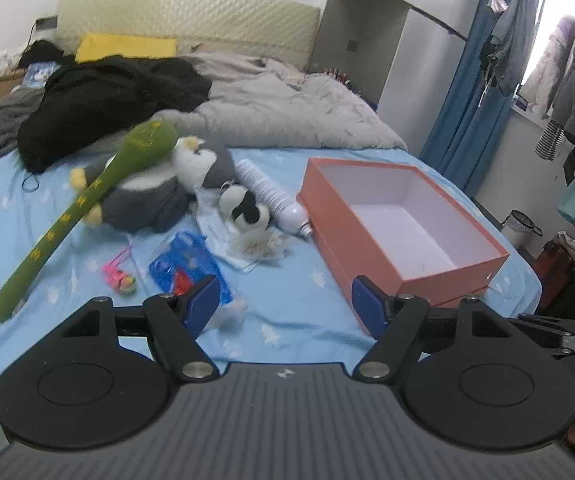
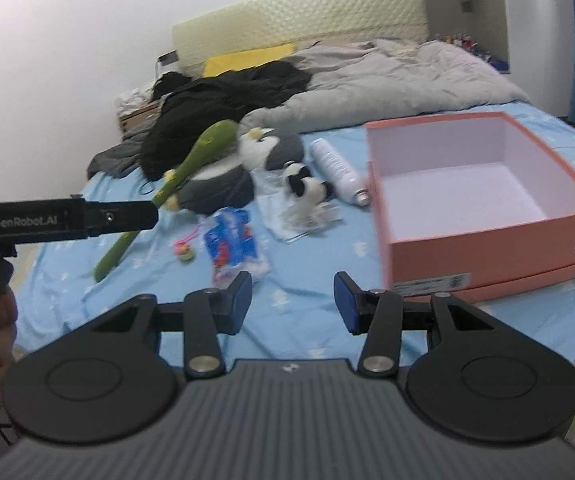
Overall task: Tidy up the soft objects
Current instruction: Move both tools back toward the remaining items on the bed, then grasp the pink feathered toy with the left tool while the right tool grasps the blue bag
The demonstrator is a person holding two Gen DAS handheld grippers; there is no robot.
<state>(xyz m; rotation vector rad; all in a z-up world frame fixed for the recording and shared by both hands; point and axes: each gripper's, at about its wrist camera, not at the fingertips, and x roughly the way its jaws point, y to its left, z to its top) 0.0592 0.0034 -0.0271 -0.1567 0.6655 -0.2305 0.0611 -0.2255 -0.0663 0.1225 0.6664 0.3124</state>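
On the blue bed sheet lie a long green plush, a grey and white penguin plush and a small black and white plush. An open, empty orange box stands to their right. My left gripper is open and empty above the sheet near the front edge. My right gripper is open and empty, also above the sheet, left of the box.
A white bottle lies beside the box. A blue packet, a clear plastic bag and a small pink toy lie in front of the plush toys. Black clothes and a grey quilt cover the far bed. The left gripper's body crosses the right wrist view.
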